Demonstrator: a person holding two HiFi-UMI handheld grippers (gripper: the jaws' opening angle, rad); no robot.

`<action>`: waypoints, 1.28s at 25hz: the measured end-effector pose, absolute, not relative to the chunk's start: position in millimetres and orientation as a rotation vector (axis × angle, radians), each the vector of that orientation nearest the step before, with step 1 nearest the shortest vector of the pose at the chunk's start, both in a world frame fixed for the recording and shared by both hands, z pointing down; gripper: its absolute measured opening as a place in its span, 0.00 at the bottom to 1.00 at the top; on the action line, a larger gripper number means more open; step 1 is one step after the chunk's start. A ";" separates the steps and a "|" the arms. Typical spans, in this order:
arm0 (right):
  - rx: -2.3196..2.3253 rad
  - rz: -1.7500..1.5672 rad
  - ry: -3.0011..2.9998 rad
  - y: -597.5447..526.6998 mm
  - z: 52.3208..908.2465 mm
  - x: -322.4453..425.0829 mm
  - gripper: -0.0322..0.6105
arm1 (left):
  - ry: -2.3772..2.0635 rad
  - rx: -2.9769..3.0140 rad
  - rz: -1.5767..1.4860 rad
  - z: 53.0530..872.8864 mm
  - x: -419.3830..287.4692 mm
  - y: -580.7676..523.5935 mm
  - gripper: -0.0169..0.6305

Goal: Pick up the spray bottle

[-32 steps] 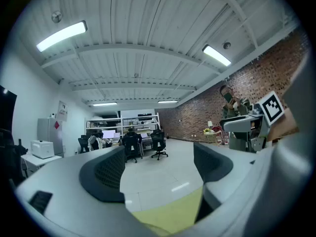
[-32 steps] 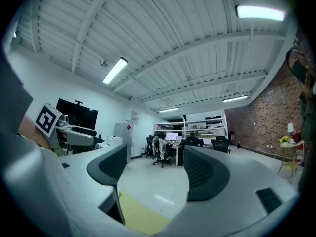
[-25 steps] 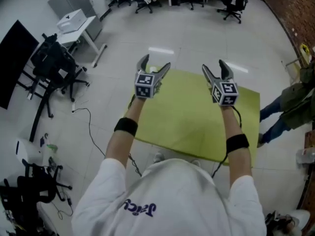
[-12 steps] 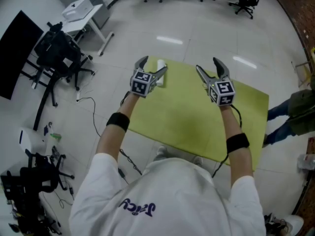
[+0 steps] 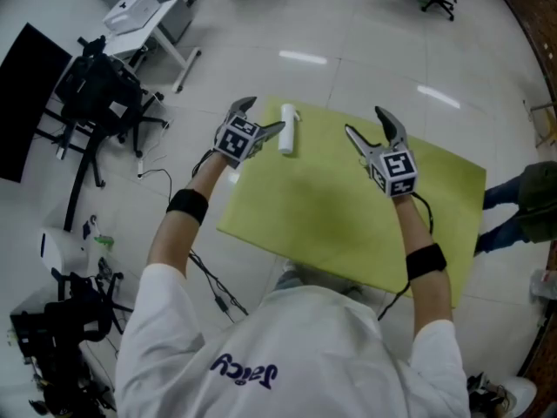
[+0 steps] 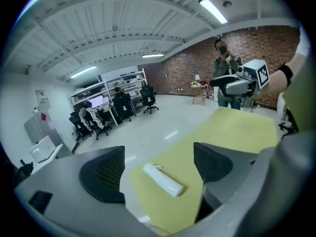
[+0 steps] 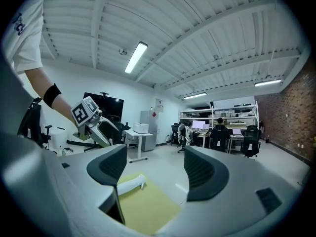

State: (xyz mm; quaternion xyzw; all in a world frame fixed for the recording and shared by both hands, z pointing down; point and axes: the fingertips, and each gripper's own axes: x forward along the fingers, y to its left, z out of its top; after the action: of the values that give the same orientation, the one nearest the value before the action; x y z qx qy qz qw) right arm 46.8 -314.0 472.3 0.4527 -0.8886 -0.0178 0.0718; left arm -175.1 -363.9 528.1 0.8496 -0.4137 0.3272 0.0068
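Observation:
A white spray bottle [image 5: 286, 129] lies on its side near the far left corner of the yellow-green table [image 5: 348, 225]. My left gripper [image 5: 264, 115] hovers just left of it, open, nothing between its fingers. In the left gripper view the bottle [image 6: 163, 179] lies a short way ahead, between and below the open jaws [image 6: 159, 154]. My right gripper [image 5: 365, 122] is open and empty over the table's far middle, well right of the bottle. Its own view shows the bottle [image 7: 131, 184] at the table [image 7: 148, 209] corner, with the left gripper [image 7: 91, 120] beyond.
A black office chair [image 5: 96, 94] and a white desk [image 5: 144, 16] stand on the floor to the left, with cables [image 5: 157, 181] near the table's left edge. A person [image 5: 531, 198] stands at the right edge. More chairs line the back.
Both grippers have come down toward the table. The left one has tilted down and shifted left, so the bottle it hid before now shows beside it. Both stay open.

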 end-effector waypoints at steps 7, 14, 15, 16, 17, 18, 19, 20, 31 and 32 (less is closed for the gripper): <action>1.321 -0.035 -2.679 -320.9 483.2 35.8 0.63 | -0.923 2.510 1.325 573.4 -184.6 -374.3 0.72; 1.326 0.007 -2.688 -322.5 490.7 36.8 0.63 | -0.782 2.338 1.315 601.4 -178.7 -396.0 0.72; 1.326 0.010 -2.685 -322.0 492.1 37.1 0.63 | -0.783 2.316 1.295 605.2 -177.8 -400.7 0.72; 1.326 0.013 -2.686 -321.2 493.8 37.1 0.63 | -0.790 2.292 1.274 609.0 -177.8 -405.7 0.72; 1.324 0.018 -2.690 -320.2 495.8 36.4 0.63 | -0.803 2.265 1.255 612.8 -179.3 -411.1 0.72; 1.319 0.024 -2.695 -318.9 497.8 35.2 0.63 | -0.817 2.233 1.236 616.5 -181.8 -416.4 0.72; 1.311 0.027 -2.697 -317.2 499.6 34.0 0.63 | -0.830 2.197 1.211 619.9 -184.4 -421.4 0.73; 1.304 0.029 -2.694 -315.4 501.6 33.8 0.63 | -0.841 2.158 1.177 622.7 -186.1 -426.6 0.75; 1.355 0.176 -2.663 -310.0 535.7 46.8 0.63 | -1.027 1.742 0.721 663.2 -192.2 -483.2 0.76; 1.355 0.182 -2.664 -310.6 538.3 48.4 0.63 | -1.030 1.704 0.661 668.4 -188.3 -486.7 0.76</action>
State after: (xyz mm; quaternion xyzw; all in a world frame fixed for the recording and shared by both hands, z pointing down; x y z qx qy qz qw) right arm 48.4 -310.6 538.3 0.4514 -0.8872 0.0605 0.0735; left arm -188.3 -486.7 668.4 0.7040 -0.4258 0.2731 0.4986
